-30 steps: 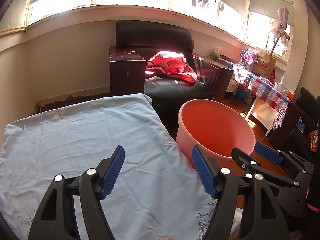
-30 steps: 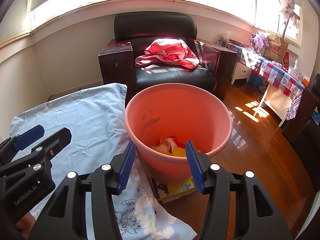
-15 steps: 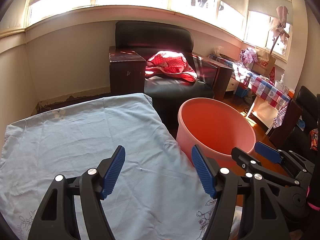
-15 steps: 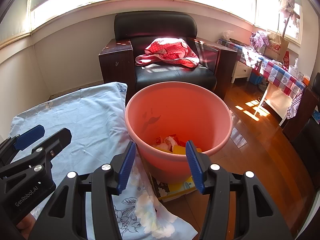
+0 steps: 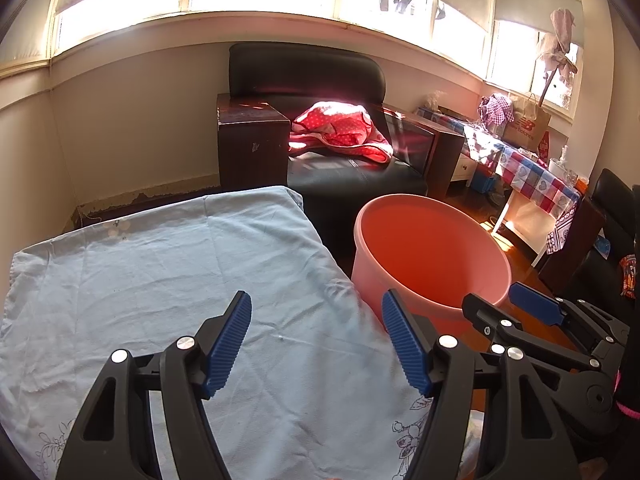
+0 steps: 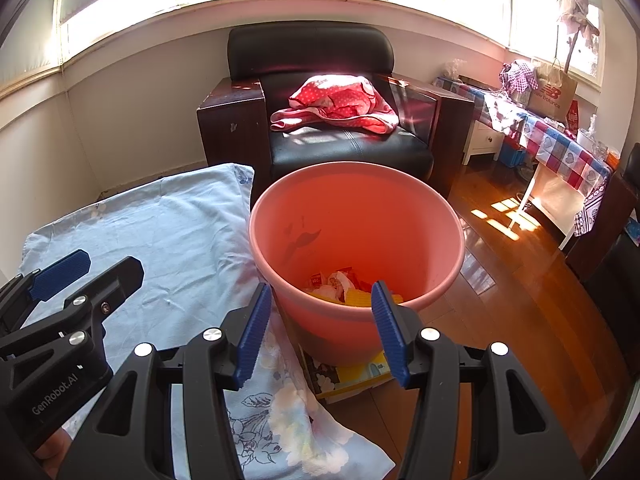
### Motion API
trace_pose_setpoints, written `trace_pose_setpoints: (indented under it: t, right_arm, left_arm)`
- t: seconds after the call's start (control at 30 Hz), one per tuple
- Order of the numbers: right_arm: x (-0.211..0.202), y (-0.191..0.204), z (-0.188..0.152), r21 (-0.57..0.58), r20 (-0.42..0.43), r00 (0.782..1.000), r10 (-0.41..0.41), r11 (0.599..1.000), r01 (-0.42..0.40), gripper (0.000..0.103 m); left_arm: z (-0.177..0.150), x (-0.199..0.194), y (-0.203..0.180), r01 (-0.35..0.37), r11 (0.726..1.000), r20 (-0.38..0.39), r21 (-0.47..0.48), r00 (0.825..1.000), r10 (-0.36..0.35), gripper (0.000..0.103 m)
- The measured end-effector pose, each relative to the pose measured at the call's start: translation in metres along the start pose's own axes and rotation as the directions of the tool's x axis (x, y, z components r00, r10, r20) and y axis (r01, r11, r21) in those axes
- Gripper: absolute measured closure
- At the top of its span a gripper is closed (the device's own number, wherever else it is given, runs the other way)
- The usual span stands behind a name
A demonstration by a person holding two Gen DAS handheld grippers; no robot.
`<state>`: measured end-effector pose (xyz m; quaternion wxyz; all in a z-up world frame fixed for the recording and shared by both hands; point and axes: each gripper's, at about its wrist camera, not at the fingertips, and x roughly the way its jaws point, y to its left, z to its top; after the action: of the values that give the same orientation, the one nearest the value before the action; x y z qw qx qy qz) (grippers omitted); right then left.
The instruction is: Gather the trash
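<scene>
The left gripper [image 5: 316,340] is held over the pale blue cloth [image 5: 160,280], jaws spread wide, nothing gripped. The right gripper [image 6: 320,328] is poised just before the pink bucket [image 6: 400,216], jaws likewise parted and empty. Trash [image 6: 344,284], red, white and yellow wrappers, is seen lying at the bucket's bottom. The bucket is set on the wooden floor [image 6: 520,300], touching the cloth's edge, with a black armchair [image 6: 312,52] behind.
</scene>
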<state>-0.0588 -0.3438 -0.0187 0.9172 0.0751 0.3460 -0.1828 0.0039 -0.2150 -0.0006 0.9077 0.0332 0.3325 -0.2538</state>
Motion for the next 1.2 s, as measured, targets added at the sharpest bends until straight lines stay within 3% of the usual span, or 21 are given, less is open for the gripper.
trace_pose_setpoints:
  t: [1.2]
  right_arm:
    - [0.0018,0.0034,-0.0058,0.000,-0.004,1.000,0.001,1.000,-0.001,0.050]
  left_arm:
    - [-0.0033,-0.0019,-0.0019,-0.012,1.000,-0.001,0.012,1.000,0.012,0.038]
